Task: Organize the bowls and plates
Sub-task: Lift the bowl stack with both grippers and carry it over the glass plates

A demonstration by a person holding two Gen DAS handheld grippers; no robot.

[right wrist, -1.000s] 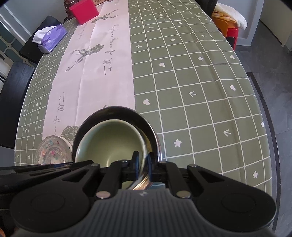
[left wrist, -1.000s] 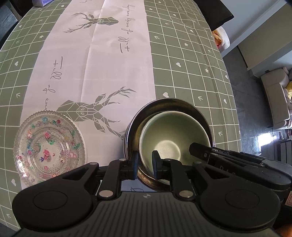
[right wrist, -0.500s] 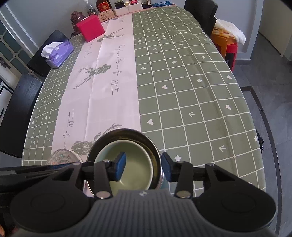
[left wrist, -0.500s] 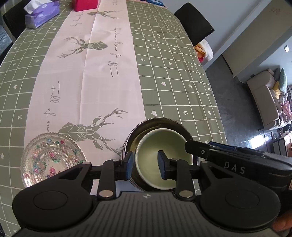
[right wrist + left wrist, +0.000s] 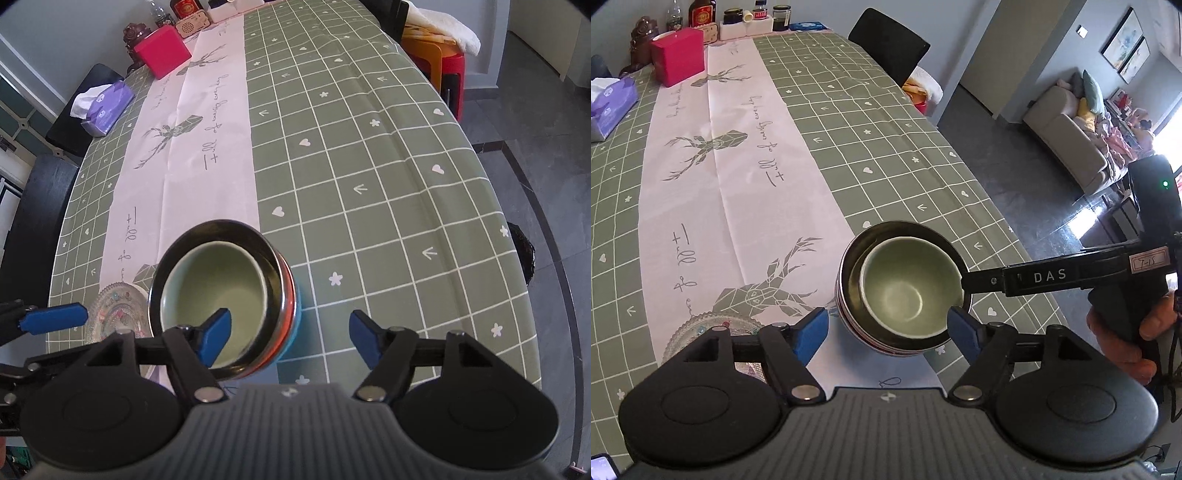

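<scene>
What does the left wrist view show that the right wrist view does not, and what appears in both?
Only the left wrist view shows the sofa, the wall pictures and the hand holding the right tongs. Only the right wrist view shows the red and orange stools and the dark chair at the table's left. Both show the green bowl nested in the steel bowl, the glass plate, the red box and the tissue pack.
</scene>
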